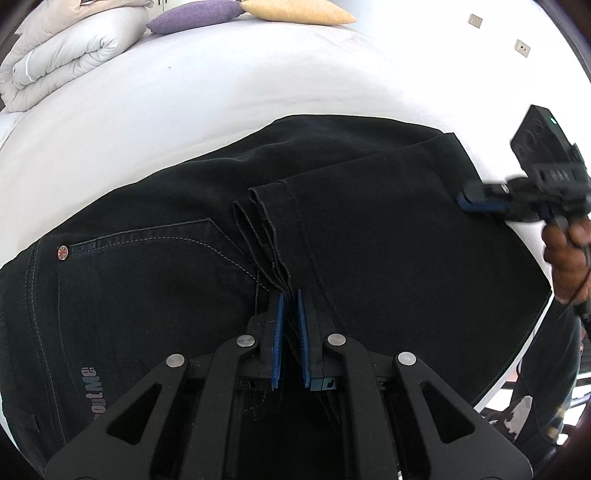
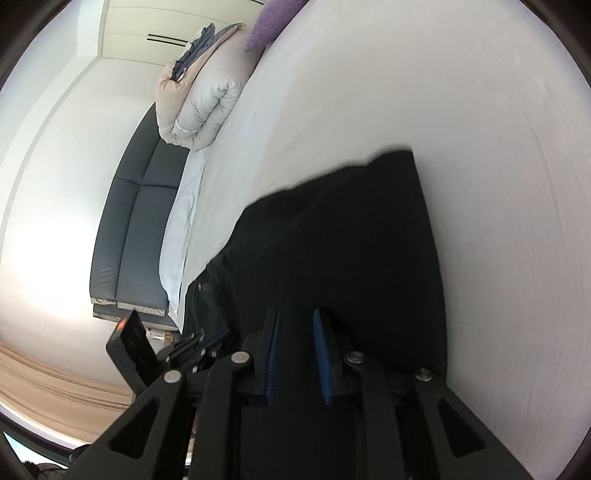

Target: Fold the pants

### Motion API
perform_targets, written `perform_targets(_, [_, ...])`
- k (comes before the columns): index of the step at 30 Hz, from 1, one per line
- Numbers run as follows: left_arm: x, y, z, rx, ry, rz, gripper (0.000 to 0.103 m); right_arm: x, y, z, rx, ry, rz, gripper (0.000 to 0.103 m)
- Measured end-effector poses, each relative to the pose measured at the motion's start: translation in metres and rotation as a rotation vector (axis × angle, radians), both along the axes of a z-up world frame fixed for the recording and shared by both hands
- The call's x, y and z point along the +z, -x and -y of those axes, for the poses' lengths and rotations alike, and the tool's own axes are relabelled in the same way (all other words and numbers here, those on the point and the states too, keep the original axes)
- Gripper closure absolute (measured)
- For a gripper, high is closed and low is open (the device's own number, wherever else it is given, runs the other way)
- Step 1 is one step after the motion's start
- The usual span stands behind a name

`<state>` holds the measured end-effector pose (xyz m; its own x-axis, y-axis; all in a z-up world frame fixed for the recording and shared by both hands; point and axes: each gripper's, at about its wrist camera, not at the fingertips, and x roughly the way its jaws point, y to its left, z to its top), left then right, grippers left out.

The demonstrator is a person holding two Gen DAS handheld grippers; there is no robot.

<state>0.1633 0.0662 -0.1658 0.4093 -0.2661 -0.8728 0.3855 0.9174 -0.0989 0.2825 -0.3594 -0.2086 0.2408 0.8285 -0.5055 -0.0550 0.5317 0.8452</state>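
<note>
Black jeans (image 1: 369, 221) lie folded on a white bed (image 1: 258, 92), with a back pocket and rivet at the left. My left gripper (image 1: 290, 295) is shut on the stacked leg hems, which run up between its blue pads. At the jeans' right-hand fold edge sits my right gripper (image 1: 465, 201), turned on its side and held by a hand (image 1: 565, 251). In the right wrist view the jeans (image 2: 351, 240) fill the space around the right gripper (image 2: 295, 314). Dark cloth shows in the narrow gap between its pads, but whether they press on it is unclear.
A folded duvet (image 1: 66, 62), a purple cushion (image 1: 192, 16) and a yellow cushion (image 1: 295, 11) lie at the far end of the bed. A dark padded headboard (image 2: 136, 221) stands beyond it. The bed's edge runs close to the jeans on the right.
</note>
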Motion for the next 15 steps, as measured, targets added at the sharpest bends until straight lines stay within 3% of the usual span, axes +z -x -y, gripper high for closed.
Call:
perform_targets(5, [0.001, 0.002, 0.000, 0.002, -0.003, 0.009, 0.095, 0.000, 0.037, -0.005, 0.019, -0.032, -0.008, 0.083])
perform_targets(15, [0.004, 0.013, 0.012, 0.005, -0.081, 0.063, 0.095, -0.003, 0.103, -0.010, 0.006, -0.082, -0.048, 0.084])
